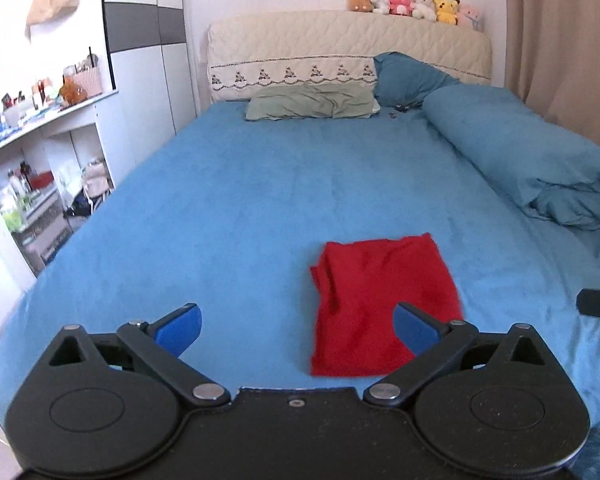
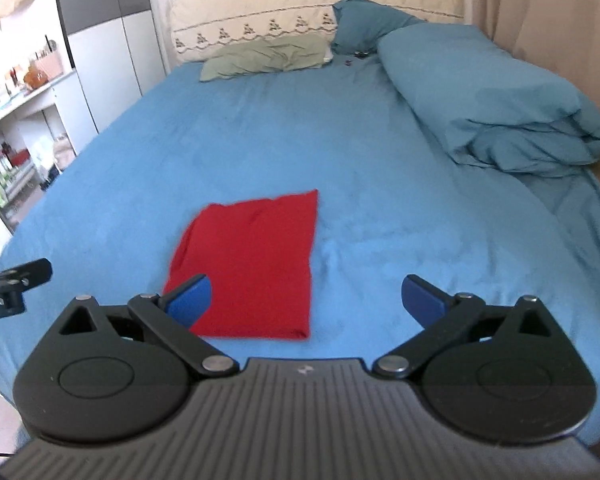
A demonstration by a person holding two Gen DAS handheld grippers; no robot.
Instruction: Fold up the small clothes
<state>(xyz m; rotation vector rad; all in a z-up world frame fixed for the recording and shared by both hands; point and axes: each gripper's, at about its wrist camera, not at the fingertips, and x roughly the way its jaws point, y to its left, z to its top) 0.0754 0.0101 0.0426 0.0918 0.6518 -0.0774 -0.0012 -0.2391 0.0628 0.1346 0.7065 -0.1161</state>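
A red cloth (image 1: 374, 304) lies folded into a rough rectangle on the blue bed sheet (image 1: 220, 208), near the foot of the bed. It also shows in the right wrist view (image 2: 252, 264). My left gripper (image 1: 296, 326) is open and empty, above the sheet just left of the cloth; its right finger overlaps the cloth's near edge in view. My right gripper (image 2: 306, 300) is open and empty, near the cloth's near right corner. Part of the left gripper shows at the left edge of the right wrist view (image 2: 16, 280).
A rolled blue duvet (image 1: 520, 152) lies along the bed's right side. A green pillow (image 1: 312, 100) and a blue pillow (image 1: 408, 76) lie at the cream headboard (image 1: 340, 40), with several plush toys (image 1: 412, 4) on top. Cluttered white shelves (image 1: 40, 152) stand left; a curtain (image 1: 560, 32) hangs right.
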